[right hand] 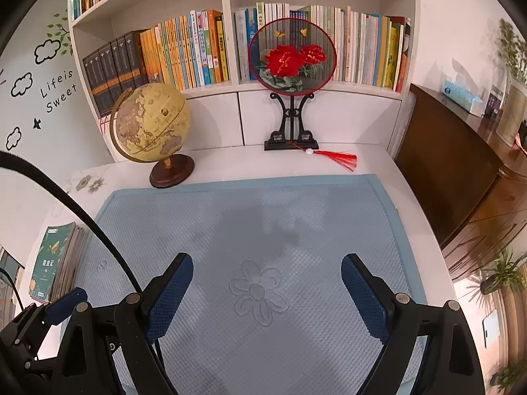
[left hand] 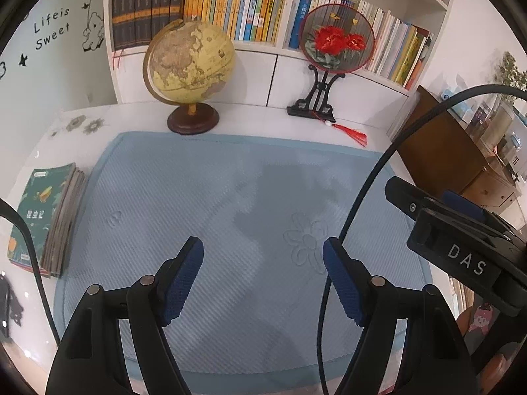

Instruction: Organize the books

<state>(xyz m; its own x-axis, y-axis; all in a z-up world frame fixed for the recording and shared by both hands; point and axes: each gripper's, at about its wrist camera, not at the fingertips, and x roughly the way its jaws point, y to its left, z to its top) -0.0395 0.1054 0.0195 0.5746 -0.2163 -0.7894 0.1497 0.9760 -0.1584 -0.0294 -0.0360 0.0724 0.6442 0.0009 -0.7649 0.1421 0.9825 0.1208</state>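
A stack of thin books (left hand: 42,220) with a green cover on top lies on the white desk, left of the blue mat (left hand: 230,217); it also shows in the right wrist view as the stack (right hand: 54,260). My left gripper (left hand: 263,256) hovers open over the mat with nothing between its blue pads. My right gripper (right hand: 266,270) hangs open over the mat's embossed flower, empty too. Its body shows at the right edge of the left wrist view. Both grippers are well to the right of the stack. Rows of upright books (right hand: 184,56) fill the shelf behind the desk.
A globe (left hand: 189,65) on a wooden base and a round embroidered fan (left hand: 336,38) on a black stand with a red tassel stand at the desk's back edge. A dark wooden cabinet (right hand: 461,171) borders the desk on the right. Black cables cross both views.
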